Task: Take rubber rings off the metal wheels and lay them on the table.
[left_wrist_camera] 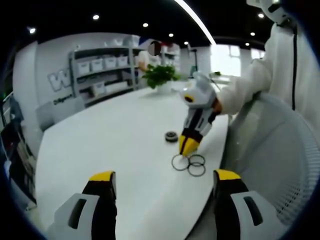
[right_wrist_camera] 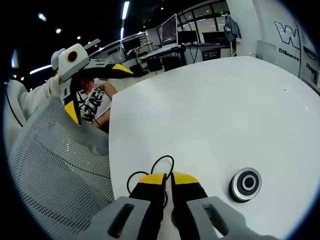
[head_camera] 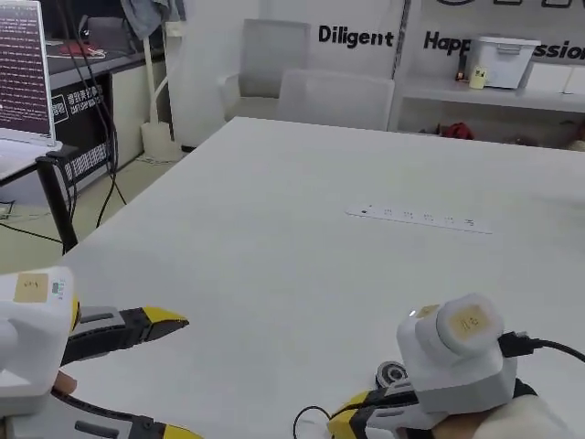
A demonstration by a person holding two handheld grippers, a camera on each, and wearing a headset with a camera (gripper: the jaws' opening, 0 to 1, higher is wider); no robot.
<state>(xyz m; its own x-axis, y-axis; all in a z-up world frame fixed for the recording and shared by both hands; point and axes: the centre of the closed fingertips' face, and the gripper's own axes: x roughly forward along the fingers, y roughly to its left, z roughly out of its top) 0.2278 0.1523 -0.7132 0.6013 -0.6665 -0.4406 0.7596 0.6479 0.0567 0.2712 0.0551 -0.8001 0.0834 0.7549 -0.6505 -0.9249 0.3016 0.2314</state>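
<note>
Rings [left_wrist_camera: 190, 162]: 3 thin black rubber loops beside round metal wheel [right_wrist_camera: 245, 183].

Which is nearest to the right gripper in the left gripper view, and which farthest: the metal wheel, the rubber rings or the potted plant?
Measured from the tips of the right gripper:
1. The rubber rings, flat on the table right at the tips.
2. The metal wheel, a little beyond, further in on the table.
3. The potted plant, far back towards the table's far end.

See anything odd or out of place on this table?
Nothing is broken or spilled. The rubber rings lie bunched together close to the edge of the table, at the tips of the right gripper, where one might slip off.
</note>
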